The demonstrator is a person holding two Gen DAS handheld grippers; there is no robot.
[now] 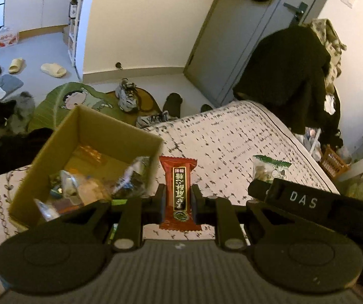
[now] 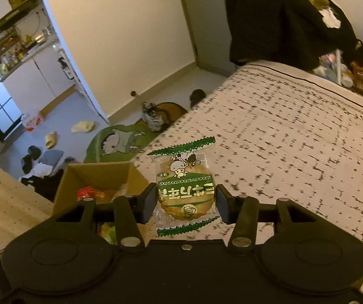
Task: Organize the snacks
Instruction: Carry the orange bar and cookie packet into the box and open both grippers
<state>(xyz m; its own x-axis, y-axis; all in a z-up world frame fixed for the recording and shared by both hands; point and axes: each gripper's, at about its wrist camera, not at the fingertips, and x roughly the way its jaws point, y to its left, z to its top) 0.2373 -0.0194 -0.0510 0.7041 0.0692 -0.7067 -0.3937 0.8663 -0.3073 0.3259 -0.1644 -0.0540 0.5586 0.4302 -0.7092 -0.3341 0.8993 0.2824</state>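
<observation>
Left tongs [image 1: 178, 201]: clamped on a red candy packet [image 1: 178, 192], both pads pressed flat to its long edges.
Red packet axis: long axis runs straight out along the tongs, away from the camera, top seam farthest out; it appears held clear above the bed [image 1: 232, 136].
Right tongs [image 2: 186, 202]: closed around a green-and-white biscuit packet [image 2: 186, 190]; the left pad touches the wrapper, the right pad sits at its edge, contact there hard to confirm.
Biscuit packet axis: long axis likewise points forward, print upside down to the camera, zigzag seams at near and far ends.
Cardboard box [image 1: 54, 141]: open-topped, standing on the bed, already holding a loose pile of wrapped snacks.
Deciding relation: the box lies to the left of both tongs. From the left wrist view its right wall stands just beside the red packet; from the right wrist view the cardboard box [image 2: 64, 185] sits farther off to the left, beyond the biscuit.
Nearer hand: the left, by this judgement, so its packet looks likeliest to go in first with a short leftward swing.
Risk: the right wall could catch the packet's far seam unless it is carried over the rim.
</observation>
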